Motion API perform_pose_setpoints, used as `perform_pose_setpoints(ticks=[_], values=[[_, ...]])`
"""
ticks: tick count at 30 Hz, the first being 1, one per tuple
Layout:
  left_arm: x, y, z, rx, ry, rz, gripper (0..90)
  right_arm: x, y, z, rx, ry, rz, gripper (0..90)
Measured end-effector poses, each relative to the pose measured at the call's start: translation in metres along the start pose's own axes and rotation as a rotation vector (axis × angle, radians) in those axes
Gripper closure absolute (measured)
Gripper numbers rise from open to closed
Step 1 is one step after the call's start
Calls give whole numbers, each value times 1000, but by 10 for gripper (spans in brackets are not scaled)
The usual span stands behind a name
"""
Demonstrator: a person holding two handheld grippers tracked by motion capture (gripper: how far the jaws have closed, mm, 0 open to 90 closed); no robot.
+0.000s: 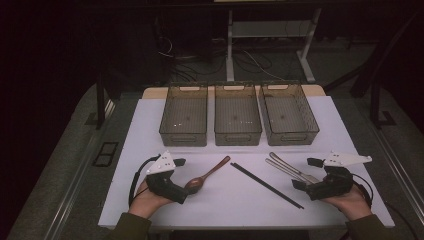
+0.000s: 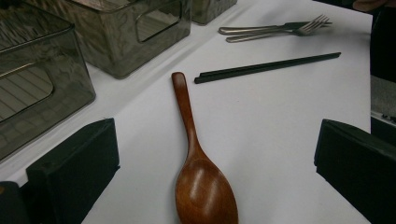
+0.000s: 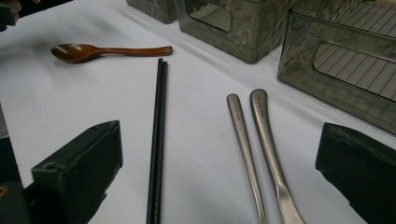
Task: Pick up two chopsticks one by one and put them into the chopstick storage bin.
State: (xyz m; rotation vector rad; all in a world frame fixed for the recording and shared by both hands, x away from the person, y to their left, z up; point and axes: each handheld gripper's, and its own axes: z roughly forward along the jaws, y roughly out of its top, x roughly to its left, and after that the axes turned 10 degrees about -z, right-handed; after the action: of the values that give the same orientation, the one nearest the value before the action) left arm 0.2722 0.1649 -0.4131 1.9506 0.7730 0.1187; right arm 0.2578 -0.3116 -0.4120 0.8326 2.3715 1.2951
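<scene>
Fingers (image 2: 74, 172) of your left gripper (image 1: 176, 181) stand spread and empty around the wooden spoon (image 2: 198, 168), which lies on the desk (image 1: 230, 200) left of the chopsticks (image 1: 266, 184). You look poised to grasp: lower, then close on the bowl.

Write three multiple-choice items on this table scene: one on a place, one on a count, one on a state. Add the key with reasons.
1. Where does the wooden spoon lie?
A. In the middle bin
B. On the white table by the left gripper
C. Across the chopsticks

2. How many grey bins stand in the row?
A. Two
B. Three
C. Five

3. How is the right gripper?
A. Open, holding nothing
B. Shut on a fork
C. Shut on the black chopsticks

Key: 1 B, the spoon's bowl rests on the table between the left gripper's jaws. 2 B, three stand side by side. 3 A, its jaws stand wide, with the metal cutlery lying untouched between them.
</scene>
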Motion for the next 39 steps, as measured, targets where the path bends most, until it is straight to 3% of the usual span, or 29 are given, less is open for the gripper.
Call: perform_pose_setpoints(ticks=[15, 29, 38, 39], values=[[1, 0, -1, -11, -7, -6, 0, -4, 9, 11, 25, -13, -15, 1], [0, -1, 0, -21, -13, -13, 0, 2, 19, 34, 52, 32, -25, 3], [-1, -1, 2, -23, -15, -16, 0, 9, 22, 45, 70, 46, -13, 53], [-1, -1, 2, -22, -16, -17, 0, 11, 23, 47, 78, 42, -11, 91]])
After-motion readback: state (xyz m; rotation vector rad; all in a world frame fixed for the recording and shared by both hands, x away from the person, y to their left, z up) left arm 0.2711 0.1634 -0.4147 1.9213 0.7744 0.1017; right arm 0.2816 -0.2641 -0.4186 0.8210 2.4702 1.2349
